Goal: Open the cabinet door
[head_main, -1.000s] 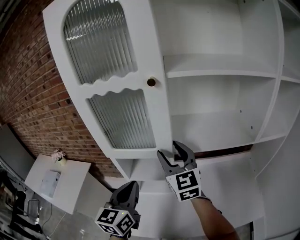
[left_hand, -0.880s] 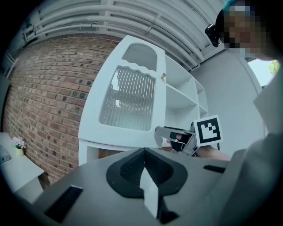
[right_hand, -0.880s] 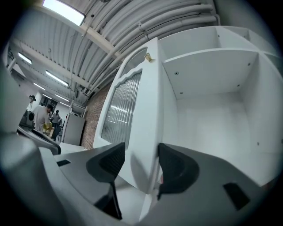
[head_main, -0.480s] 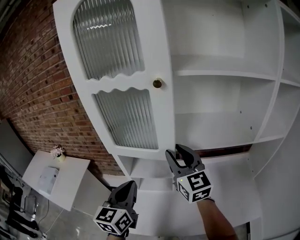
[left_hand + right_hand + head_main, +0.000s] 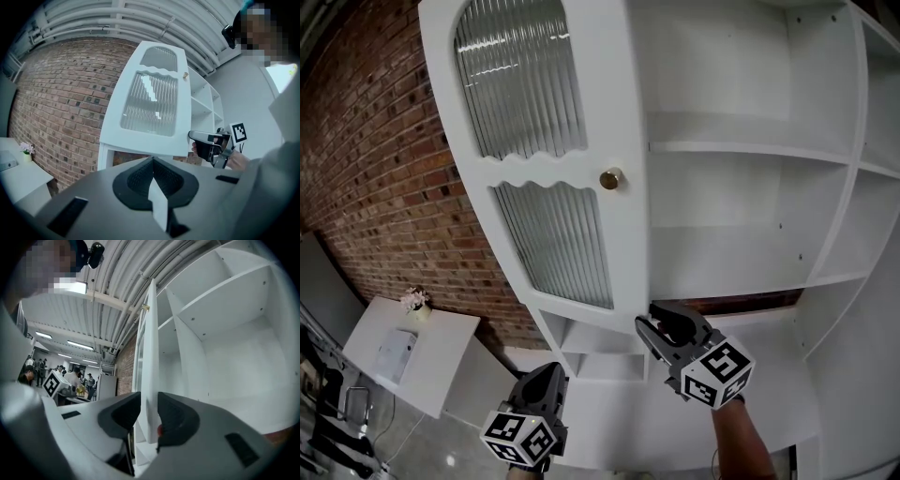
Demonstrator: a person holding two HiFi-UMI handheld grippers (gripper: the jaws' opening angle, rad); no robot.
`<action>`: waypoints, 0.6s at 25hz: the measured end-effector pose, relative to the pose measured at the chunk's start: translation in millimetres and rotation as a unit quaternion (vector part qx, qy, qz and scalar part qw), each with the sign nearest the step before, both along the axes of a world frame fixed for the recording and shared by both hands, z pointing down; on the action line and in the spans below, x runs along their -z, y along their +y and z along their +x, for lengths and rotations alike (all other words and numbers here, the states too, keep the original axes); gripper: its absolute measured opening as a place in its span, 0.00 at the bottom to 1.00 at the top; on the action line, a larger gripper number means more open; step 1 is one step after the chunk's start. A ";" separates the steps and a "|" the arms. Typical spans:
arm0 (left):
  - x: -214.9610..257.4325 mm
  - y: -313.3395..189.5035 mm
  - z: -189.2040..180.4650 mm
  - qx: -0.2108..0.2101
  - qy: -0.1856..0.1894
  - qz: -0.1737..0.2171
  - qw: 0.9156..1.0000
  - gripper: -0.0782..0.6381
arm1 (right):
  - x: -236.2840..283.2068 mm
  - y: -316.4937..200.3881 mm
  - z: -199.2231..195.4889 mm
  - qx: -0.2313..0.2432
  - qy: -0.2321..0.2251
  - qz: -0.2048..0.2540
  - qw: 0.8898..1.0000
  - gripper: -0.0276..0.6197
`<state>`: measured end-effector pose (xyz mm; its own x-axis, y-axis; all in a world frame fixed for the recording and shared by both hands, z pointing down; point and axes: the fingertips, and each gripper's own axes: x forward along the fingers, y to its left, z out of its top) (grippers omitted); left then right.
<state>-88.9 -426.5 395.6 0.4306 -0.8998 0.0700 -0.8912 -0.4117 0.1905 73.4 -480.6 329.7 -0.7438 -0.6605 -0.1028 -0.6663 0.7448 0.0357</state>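
1. The cabinet door (image 5: 553, 173) stands swung well out from the cabinet, with the brick wall (image 5: 384, 187) behind it. The bare white shelves (image 5: 741, 147) beside it are in full view. Nothing touches its brass knob (image 5: 610, 178).
2. The right hand-held gripper (image 5: 652, 317) is at the bottom corner of the door, on its free edge. Its jaws have just been closing, and the thin edge of the door stands between them. In the right gripper view the panel fills the gap, with a pad against each face, so I take it as a grip on the door.
3. The left hand-held gripper (image 5: 549, 373) hangs lower down and apart from the door. Its jaws are together and hold nothing.
4. To my eye the job is mostly done, since the opening is already wide and the inside is easy to reach. What may be left is swinging the door a little further by that bottom edge and then letting go.
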 end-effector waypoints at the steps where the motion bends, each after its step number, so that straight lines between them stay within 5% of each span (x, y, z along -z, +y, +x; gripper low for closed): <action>1: -0.9 0.6 -1.1 0.001 0.000 -0.001 1.000 0.11 | 0.2 2.2 -0.6 0.010 0.001 -0.003 1.000 0.21; 10: -5.2 7.9 -13.9 0.015 -0.001 -0.004 1.000 0.11 | 0.6 20.3 -8.2 0.094 0.041 -0.022 0.995 0.20; 15: -8.4 14.3 -18.7 0.023 -0.002 -0.004 1.000 0.11 | 1.4 38.5 -27.8 0.114 0.094 0.008 0.989 0.15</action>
<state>-107.6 -412.2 404.0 0.3889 -0.9179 0.0785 -0.9096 -0.3690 0.1908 45.5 -442.1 328.3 -0.8798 -0.4734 0.0417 -0.4623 0.8729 0.1558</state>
